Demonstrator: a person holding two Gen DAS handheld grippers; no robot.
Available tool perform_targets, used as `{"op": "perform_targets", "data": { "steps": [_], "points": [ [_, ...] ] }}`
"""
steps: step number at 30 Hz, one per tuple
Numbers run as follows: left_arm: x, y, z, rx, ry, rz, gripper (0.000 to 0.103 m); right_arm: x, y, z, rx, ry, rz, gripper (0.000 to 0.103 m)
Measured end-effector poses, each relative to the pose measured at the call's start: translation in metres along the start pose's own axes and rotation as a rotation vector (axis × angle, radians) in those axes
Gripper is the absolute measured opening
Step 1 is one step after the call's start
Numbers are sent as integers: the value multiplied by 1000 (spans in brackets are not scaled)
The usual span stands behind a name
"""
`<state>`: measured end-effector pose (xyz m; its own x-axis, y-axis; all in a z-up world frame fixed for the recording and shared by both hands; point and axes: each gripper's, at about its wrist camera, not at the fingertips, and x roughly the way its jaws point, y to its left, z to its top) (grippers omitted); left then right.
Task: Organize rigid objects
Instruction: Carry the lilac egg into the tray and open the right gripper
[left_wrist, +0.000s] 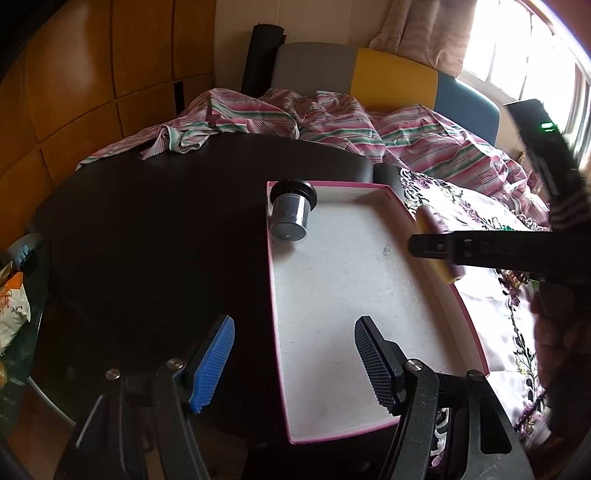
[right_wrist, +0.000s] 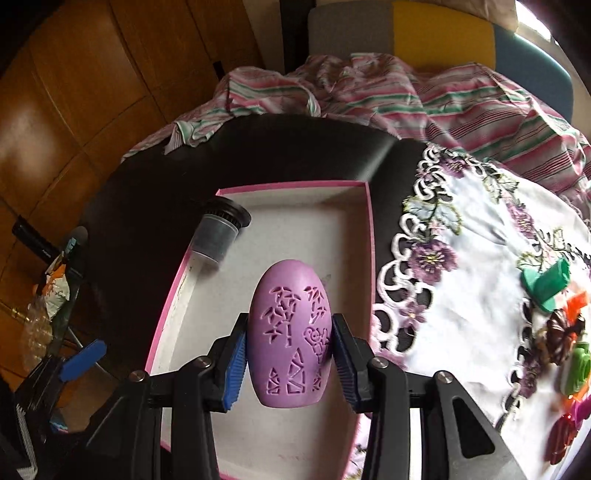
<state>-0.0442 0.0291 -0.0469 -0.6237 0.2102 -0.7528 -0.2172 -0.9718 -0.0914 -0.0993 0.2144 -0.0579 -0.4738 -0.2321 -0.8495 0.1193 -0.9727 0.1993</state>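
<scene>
A shallow box (left_wrist: 325, 183) (right_wrist: 288, 186) with a pink rim and a white floor lies on the black table. In its far left corner a dark cylinder with a ribbed black cap (left_wrist: 290, 214) (right_wrist: 218, 232) lies on its side. My right gripper (right_wrist: 288, 354) is shut on a purple egg-shaped piece (right_wrist: 290, 332) carved with bamboo and a panda, and holds it above the box's near part. In the left wrist view, that piece (left_wrist: 430, 219) hangs at the box's right rim. My left gripper (left_wrist: 295, 363) stands open over the box's near left rim, with nothing between its fingers.
A white embroidered cloth with purple flowers (right_wrist: 461, 295) lies right of the box. It carries a green piece (right_wrist: 546, 288) and several small colourful items (right_wrist: 572, 369). A striped sheet (left_wrist: 332, 110) is bunched behind the table (left_wrist: 147, 240). A bag (left_wrist: 11, 306) lies at far left.
</scene>
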Motion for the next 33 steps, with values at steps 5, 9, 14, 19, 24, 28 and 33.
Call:
{"op": "perform_targets", "data": {
  "steps": [5, 9, 14, 19, 24, 28, 33],
  "points": [
    [0, 9, 1, -15, -6, 12, 69, 26, 3, 17, 61, 25, -14, 42],
    [1, 17, 2, -29, -10, 20, 69, 44, 3, 34, 108, 26, -45, 42],
    [5, 25, 2, -50, 1, 24, 69, 76, 8, 54, 144, 43, -42, 42],
    [8, 29, 0, -59, 14, 26, 69, 101, 12, 62, 157, 70, -36, 44],
    [10, 33, 2, -72, 14, 35, 69, 95, 7, 60, 180, 68, 28, 45],
    [8, 35, 5, -78, 5, 38, 69, 75, 3, 53, 183, 22, 48, 45],
    [0, 31, 7, -67, -14, 46, 69, 52, -2, 41, 164, -25, 28, 45]
  ]
}}
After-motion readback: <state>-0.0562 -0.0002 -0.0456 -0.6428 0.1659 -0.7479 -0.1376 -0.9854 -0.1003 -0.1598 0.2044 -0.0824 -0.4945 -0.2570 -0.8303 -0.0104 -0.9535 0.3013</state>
